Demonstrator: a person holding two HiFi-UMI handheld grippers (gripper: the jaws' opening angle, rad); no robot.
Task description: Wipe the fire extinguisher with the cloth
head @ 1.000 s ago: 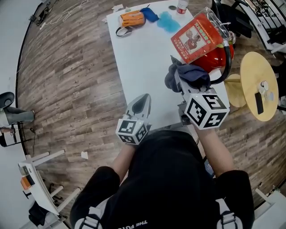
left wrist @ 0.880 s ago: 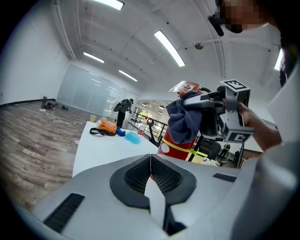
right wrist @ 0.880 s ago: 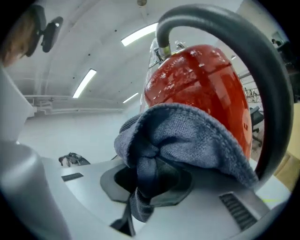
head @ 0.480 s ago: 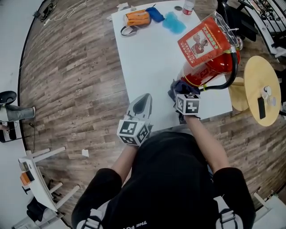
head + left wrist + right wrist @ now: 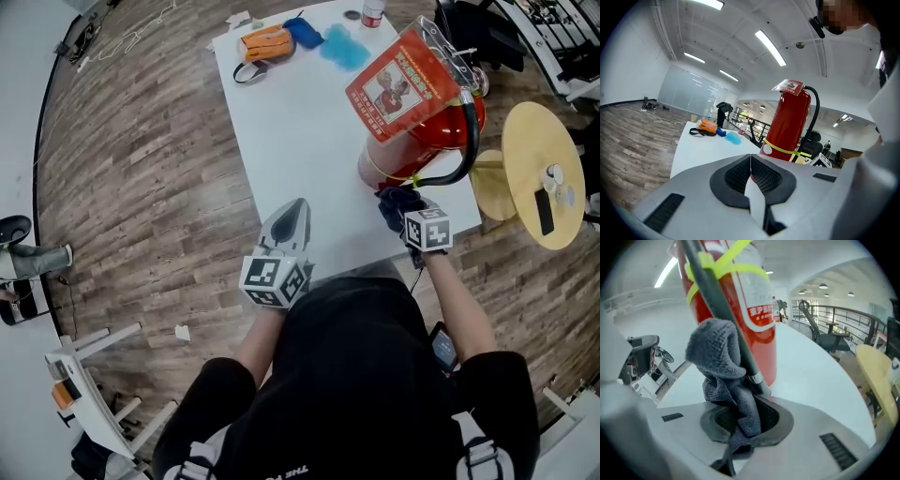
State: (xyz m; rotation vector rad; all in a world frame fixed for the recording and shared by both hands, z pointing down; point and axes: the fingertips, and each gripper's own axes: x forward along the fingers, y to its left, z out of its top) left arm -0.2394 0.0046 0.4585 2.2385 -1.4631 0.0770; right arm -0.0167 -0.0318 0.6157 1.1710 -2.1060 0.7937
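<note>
The red fire extinguisher stands upright near the right edge of the table; the right gripper, clamped on the grey cloth low by the hose, would best press it flat against the cylinder, while the left gripper hangs closed and empty.

extinguisher: we note red, yellow band, black hose
cloth: we read dark grey, waffle weave
table: white, plain
floor: brown wood grain
stool: pale yellow
pouch: orange, black strap
</note>
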